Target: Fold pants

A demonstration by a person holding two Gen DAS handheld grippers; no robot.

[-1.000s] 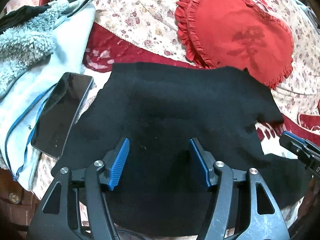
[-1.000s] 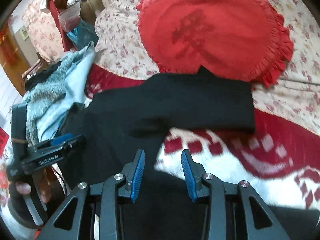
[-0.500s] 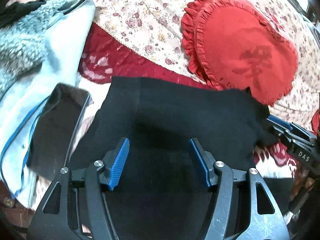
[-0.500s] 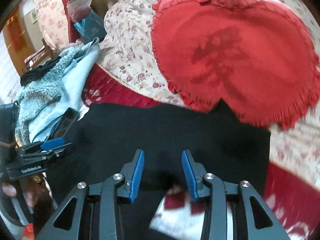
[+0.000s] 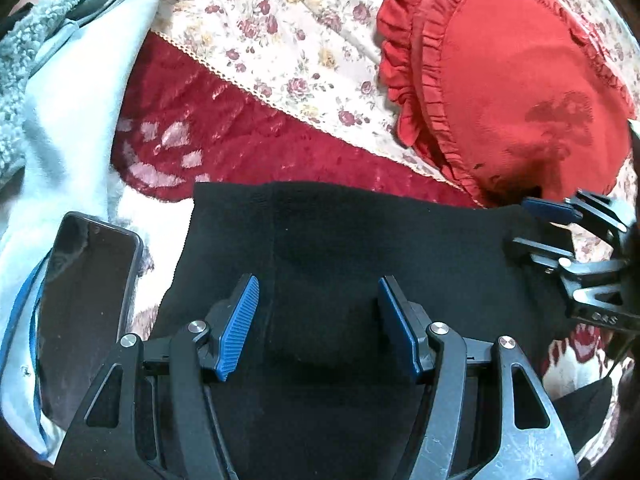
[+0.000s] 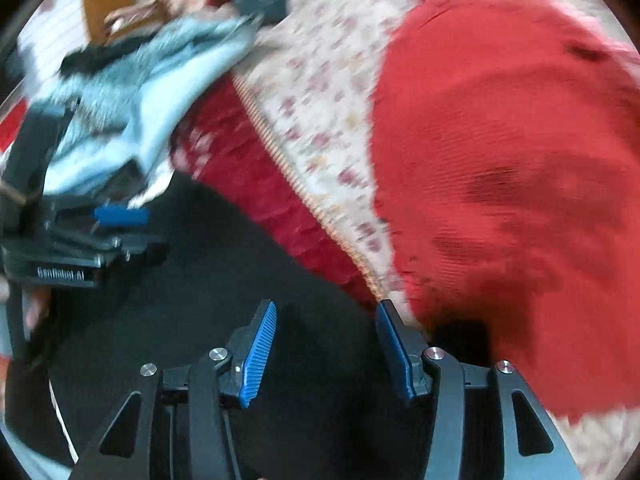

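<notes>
Left wrist view: rides the left gripper [image 5: 318, 320], looks steeply down, close over the pants [image 5: 360, 248]; right gripper [image 5: 560, 220] enters at 3 o'clock. Right wrist view: same steep tilt, close, blurred; left gripper [image 6: 116, 216] at 9 o'clock. Shared: pants [image 6: 192, 280], cushion [image 5: 520, 88] [image 6: 512, 140], floral cover [image 5: 280, 24].

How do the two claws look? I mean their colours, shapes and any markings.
Both the left claw and the right claw have black frames with triangular cutouts, silver screws and blue ribbed pads. White lettering marks the side of each frame.
</notes>
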